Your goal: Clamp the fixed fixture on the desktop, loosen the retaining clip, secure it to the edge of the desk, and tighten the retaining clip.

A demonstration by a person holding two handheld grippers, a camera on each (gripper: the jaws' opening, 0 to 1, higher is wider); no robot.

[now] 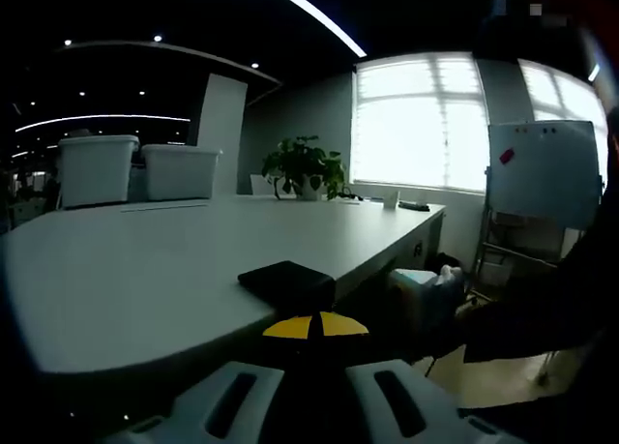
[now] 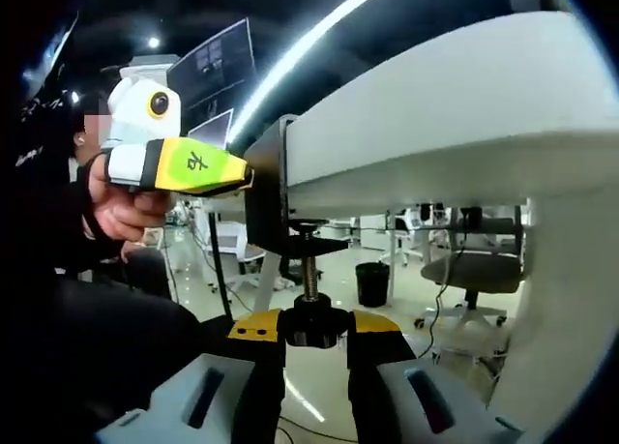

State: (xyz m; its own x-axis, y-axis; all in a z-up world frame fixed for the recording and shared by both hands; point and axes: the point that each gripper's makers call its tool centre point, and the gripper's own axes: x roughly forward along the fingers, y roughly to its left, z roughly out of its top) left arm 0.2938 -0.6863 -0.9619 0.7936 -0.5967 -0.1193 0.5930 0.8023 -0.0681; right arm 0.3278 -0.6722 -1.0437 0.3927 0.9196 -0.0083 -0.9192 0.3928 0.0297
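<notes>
The black clamp fixture [image 1: 287, 281] sits on the near edge of the grey desk [image 1: 145, 270]. My left gripper [image 1: 315, 326] is shut on its near end, yellow tips pressed together. In the right gripper view, the fixture [image 2: 263, 212] wraps the edge of the desk [image 2: 435, 105], and its threaded screw [image 2: 309, 270] hangs below the underside. My right gripper [image 2: 315, 326] is shut on the round black knob [image 2: 317, 330] at the screw's lower end, one yellow tip on each side. The left gripper [image 2: 184, 165] meets the fixture's top from the left.
Two white bins [image 1: 97, 168] and a potted plant [image 1: 305, 165] stand at the desk's far side. A whiteboard [image 1: 542, 173] stands to the right. A person's hand [image 2: 121, 212] holds the left gripper. Under the desk are an office chair [image 2: 474, 270] and a black bin [image 2: 372, 282].
</notes>
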